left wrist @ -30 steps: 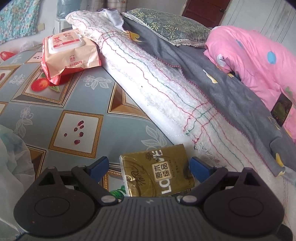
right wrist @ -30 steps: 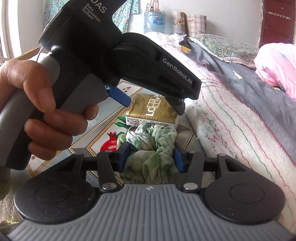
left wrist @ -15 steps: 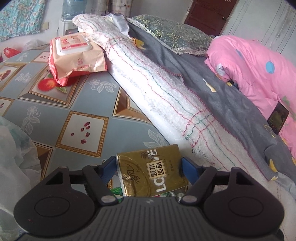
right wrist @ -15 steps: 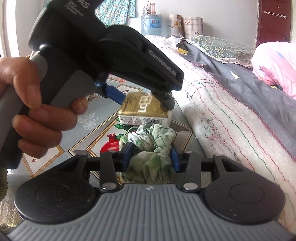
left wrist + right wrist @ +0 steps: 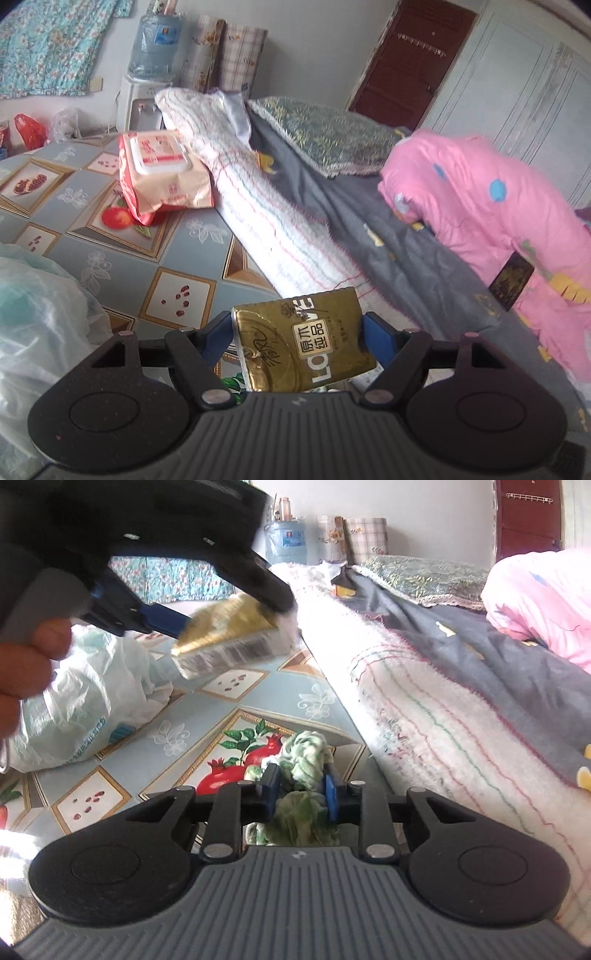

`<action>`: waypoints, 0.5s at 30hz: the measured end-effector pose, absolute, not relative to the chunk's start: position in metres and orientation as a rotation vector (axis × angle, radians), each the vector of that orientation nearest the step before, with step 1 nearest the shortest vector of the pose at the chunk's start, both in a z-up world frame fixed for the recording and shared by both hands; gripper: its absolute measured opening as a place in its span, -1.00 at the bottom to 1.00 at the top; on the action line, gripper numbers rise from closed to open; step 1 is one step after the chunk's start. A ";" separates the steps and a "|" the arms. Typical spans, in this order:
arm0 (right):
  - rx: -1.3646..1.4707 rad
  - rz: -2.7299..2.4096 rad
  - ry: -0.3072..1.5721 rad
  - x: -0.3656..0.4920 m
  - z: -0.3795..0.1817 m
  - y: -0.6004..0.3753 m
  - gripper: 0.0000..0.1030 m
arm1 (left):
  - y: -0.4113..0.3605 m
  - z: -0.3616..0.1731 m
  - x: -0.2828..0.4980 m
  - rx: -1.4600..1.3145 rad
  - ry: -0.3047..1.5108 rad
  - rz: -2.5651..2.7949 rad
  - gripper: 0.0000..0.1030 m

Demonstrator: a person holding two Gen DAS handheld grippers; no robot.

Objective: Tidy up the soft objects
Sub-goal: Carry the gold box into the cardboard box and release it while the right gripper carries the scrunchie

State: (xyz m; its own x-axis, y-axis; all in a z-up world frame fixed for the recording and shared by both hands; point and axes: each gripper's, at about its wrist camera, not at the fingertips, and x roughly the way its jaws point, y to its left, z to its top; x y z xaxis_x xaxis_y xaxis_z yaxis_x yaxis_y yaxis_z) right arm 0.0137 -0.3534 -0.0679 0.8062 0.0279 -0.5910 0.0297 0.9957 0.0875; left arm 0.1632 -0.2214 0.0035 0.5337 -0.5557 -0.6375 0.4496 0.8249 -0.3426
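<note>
The left gripper (image 5: 297,341) has the gold tissue pack (image 5: 301,341) clamped across its width and holds it clear of the patterned table (image 5: 110,236), beside the quilted bed edge (image 5: 258,206). It looks light and squashy, with a slick foil wrapper, so a squeeze on the flat sides near the middle suits it; a hold near one end would probably let it droop or slide.

The right gripper (image 5: 299,792) has just been closing, and its pads now pinch the green cloth (image 5: 304,771), bunched on the table over the pomegranate print. The cloth is limp and weightless-looking, safe to pinch anywhere in the thick of the bunch, though loose tails will likely trail. Whether it is off the table I can't quite tell.
</note>
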 end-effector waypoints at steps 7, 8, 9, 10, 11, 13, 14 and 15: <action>0.080 0.024 0.553 0.009 -0.045 -0.349 -0.60 | -0.172 0.044 0.131 -0.228 0.711 -0.587 0.49; 0.078 0.029 0.543 0.010 -0.043 -0.348 -0.60 | -0.162 0.049 0.127 -0.244 0.700 -0.577 0.49; 0.078 0.038 0.535 0.011 -0.038 -0.345 -0.60 | -0.152 0.053 0.123 -0.259 0.690 -0.567 0.49; 0.078 0.048 0.527 0.012 -0.035 -0.343 -0.60 | -0.142 0.056 0.119 -0.273 0.681 -0.555 0.49; 0.077 0.058 0.519 0.014 -0.032 -0.341 -0.60 | -0.131 0.060 0.116 -0.286 0.672 -0.541 0.49; 0.082 0.085 0.498 0.017 -0.025 -0.335 -0.60 | -0.105 0.067 0.108 -0.313 0.656 -0.497 0.49; 0.085 0.103 0.487 0.019 -0.021 -0.331 -0.60 | -0.090 0.070 0.104 -0.325 0.646 -0.474 0.49; 0.088 0.122 0.476 0.021 -0.017 -0.327 -0.60 | -0.076 0.073 0.100 -0.335 0.635 -0.450 0.49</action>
State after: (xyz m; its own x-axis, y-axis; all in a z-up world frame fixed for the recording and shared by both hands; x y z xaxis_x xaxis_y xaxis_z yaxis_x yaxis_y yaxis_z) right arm 0.0212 -0.3272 -0.0166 0.8818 0.1378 -0.4511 -0.0969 0.9889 0.1127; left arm 0.1005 -0.0756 0.0731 0.7146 -0.4981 -0.4912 0.2978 0.8520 -0.4307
